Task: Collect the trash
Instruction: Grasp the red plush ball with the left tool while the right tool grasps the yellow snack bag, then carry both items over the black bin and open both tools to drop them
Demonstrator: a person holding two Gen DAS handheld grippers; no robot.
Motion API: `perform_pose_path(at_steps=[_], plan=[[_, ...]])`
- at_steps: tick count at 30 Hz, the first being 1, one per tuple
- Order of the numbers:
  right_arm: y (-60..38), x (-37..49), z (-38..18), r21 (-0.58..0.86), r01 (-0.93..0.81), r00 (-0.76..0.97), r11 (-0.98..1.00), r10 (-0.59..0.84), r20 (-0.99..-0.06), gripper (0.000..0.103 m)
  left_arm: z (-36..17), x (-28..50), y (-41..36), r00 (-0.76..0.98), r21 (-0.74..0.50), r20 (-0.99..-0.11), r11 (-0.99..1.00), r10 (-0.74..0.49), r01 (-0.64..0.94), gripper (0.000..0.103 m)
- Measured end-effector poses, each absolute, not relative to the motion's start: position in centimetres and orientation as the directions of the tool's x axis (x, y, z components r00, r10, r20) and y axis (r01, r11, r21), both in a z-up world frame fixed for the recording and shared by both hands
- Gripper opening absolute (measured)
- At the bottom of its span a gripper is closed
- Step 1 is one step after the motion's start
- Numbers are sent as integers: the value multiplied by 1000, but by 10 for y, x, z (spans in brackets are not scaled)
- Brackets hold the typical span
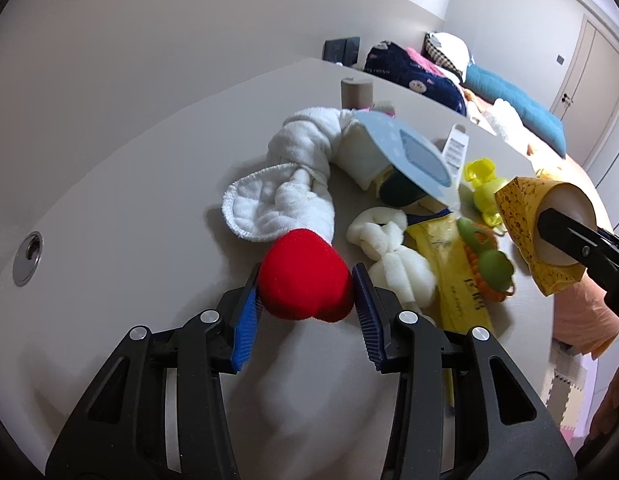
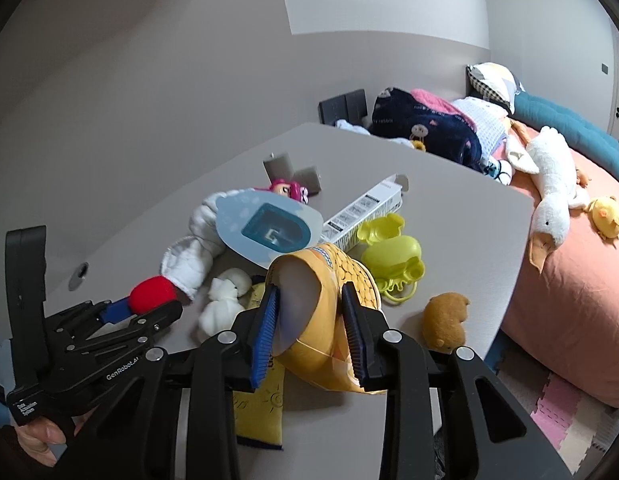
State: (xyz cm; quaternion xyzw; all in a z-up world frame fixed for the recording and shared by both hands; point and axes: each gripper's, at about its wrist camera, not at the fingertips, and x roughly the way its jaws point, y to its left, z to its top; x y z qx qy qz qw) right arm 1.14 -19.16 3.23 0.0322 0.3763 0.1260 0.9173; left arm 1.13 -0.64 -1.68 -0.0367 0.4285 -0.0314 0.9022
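Left wrist view shows the left gripper (image 1: 305, 280) clamped on a red plush ball (image 1: 305, 276) just above the grey desk (image 1: 129, 184), its blue pads pressing both sides, with a knotted white towel (image 1: 293, 172) right behind it. Right wrist view shows the right gripper (image 2: 311, 320) clamped on a yellow paper cup (image 2: 329, 308), squeezed out of round and lifted off the desk above a yellow wrapper (image 2: 261, 416), with a lime-green plastic toy (image 2: 393, 256) near behind.
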Motion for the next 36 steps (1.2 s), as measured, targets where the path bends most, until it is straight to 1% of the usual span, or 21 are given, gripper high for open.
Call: perform_pose_path(at_steps=[8, 18, 25, 36], plan=[[-214, -21, 54, 173, -187, 719, 967, 255, -647, 34, 8, -12, -21, 667, -100, -738, 994, -102, 42, 43], [-268, -60, 65, 199, -99, 757, 975, 204, -621, 34, 31, -36, -84, 679, -95, -710, 981, -186, 170, 43], [-317, -87, 68, 204, -8, 779, 979, 134, -612, 35, 31, -46, -139, 654, -99, -710, 957, -261, 274, 43], [-396, -123, 59, 211, 154, 778, 965, 13, -628, 35, 14, -66, -234, 563, -101, -742, 891, -364, 443, 43]])
